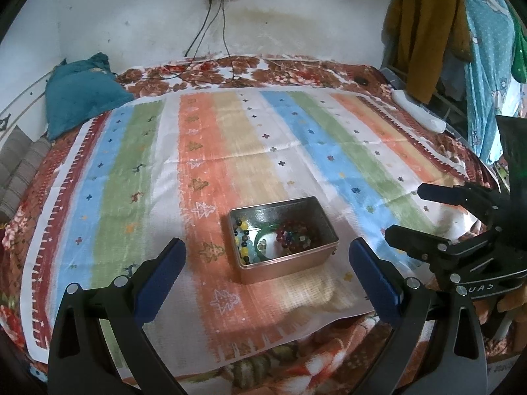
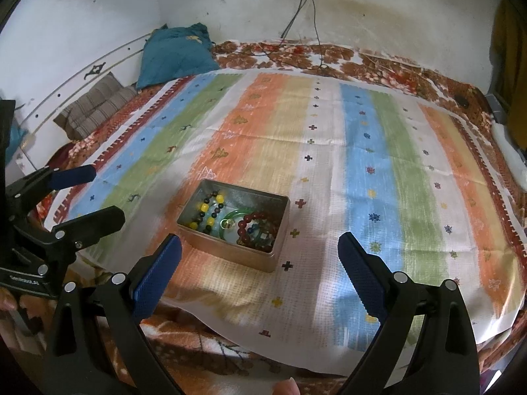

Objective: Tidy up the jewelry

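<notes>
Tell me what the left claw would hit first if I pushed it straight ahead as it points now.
Probably the metal tin holding the beaded bracelets. It sits centred between the open fingers of the left claw, just ahead. Depth is unclear, so the striped cloth could come first.

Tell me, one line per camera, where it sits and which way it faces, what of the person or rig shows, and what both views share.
Left wrist: sits on the left gripper, looks forward and down over the bed at the tin of beads; its own open blue-padded fingers show, with the right gripper at the right edge.
Right wrist: sits on the right gripper, facing the same tin from its right; own open fingers, the left gripper at left, a fingertip at the bottom edge.
Shared: tin, striped cloth, teal pillow, wall.
</notes>
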Tool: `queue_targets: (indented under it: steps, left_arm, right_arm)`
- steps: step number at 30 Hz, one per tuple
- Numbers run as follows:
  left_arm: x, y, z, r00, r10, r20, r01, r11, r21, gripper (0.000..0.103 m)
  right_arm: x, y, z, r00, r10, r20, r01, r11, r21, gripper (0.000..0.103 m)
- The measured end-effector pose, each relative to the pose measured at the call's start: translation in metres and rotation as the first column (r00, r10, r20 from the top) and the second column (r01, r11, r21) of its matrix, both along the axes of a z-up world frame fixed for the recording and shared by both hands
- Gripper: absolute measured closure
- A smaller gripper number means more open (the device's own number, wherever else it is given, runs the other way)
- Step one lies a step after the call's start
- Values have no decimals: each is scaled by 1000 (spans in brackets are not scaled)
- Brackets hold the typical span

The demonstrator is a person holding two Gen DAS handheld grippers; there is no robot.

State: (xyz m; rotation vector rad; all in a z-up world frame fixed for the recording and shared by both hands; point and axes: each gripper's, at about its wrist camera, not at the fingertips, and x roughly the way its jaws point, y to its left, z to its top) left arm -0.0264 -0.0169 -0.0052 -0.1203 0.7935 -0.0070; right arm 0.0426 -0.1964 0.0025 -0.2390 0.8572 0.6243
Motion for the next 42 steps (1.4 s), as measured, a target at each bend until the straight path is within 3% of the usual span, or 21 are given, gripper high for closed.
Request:
queue_targets:
  steps: [9,42]
  left_arm:
    - [-2,1,2,1000,-19,7,19,999,-36,6]
    - [1,-2,-1,1000,-16,2,16,1000,-11,6]
  right_arm:
    - [0,0,0,1000,2,-2,-2,1000,-1,6]
    - [-5,-5,1,1000,9,2,-9,1000,10,5]
